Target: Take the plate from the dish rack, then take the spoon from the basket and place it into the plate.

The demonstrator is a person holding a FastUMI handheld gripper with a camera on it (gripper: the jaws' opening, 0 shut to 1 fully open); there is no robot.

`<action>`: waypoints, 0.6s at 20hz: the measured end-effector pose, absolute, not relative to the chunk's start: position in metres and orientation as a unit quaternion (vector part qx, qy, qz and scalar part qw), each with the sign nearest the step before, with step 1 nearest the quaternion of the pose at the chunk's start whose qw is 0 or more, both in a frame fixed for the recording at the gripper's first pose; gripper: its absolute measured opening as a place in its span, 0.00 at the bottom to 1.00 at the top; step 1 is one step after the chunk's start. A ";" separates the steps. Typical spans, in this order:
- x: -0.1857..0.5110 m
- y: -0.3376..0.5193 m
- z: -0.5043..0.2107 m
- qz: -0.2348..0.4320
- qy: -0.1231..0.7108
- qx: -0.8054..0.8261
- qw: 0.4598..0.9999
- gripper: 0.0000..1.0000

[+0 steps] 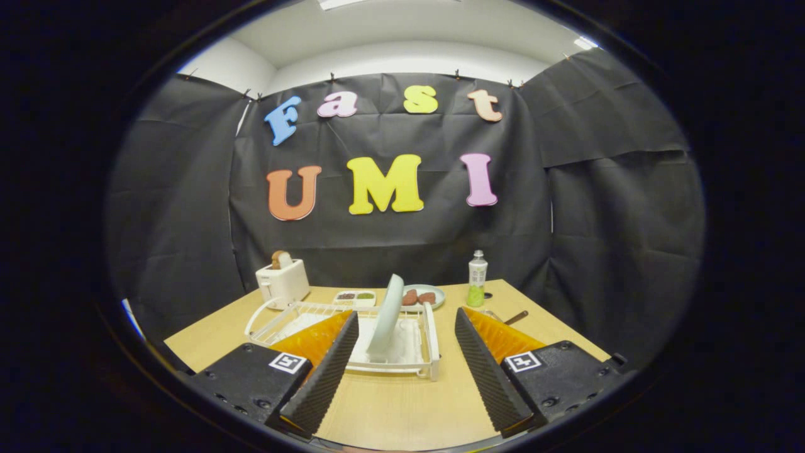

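- Gripper (405, 365) held above the near part of the wooden table (402, 409), fingers spread wide apart, nothing between them but bare tabletop and the near edge of the rack.
- Plate (387, 314) standing on edge in the white dish rack (352, 340), leaning slightly, pale in colour, just ahead of the fingertips and roughly on the midline between them, a little nearer the left finger.
- No contact between either finger and the plate or the rack; left finger overlapping the rack's near left part in the view, right finger just to the right of the rack's side wall.
- Basket and spoon hard to make out: a thin rim and a dark handle-like piece (516, 318) visible beyond the right finger, too small to identify with certainty.
- White toaster (283, 281) with bread in its slot beyond the rack's far left corner.
- Small divided tray (356, 297) and a dish with brownish food (424, 296) behind the rack, near the wall.
- Bottle (477, 278) with green contents upright to the right of that dish, well beyond the right finger.
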State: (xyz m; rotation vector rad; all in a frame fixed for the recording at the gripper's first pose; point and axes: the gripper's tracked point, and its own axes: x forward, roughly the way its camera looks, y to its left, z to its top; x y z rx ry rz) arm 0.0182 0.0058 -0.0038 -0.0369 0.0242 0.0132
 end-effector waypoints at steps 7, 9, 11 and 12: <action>0.069 0.020 0.026 0.020 0.065 -0.049 0.996 0.99; 0.090 0.023 0.037 0.024 0.091 -0.061 0.994 0.99; 0.115 0.020 0.043 0.012 0.130 -0.080 0.988 0.99; 0.129 0.020 0.045 0.006 0.148 -0.086 0.985 0.99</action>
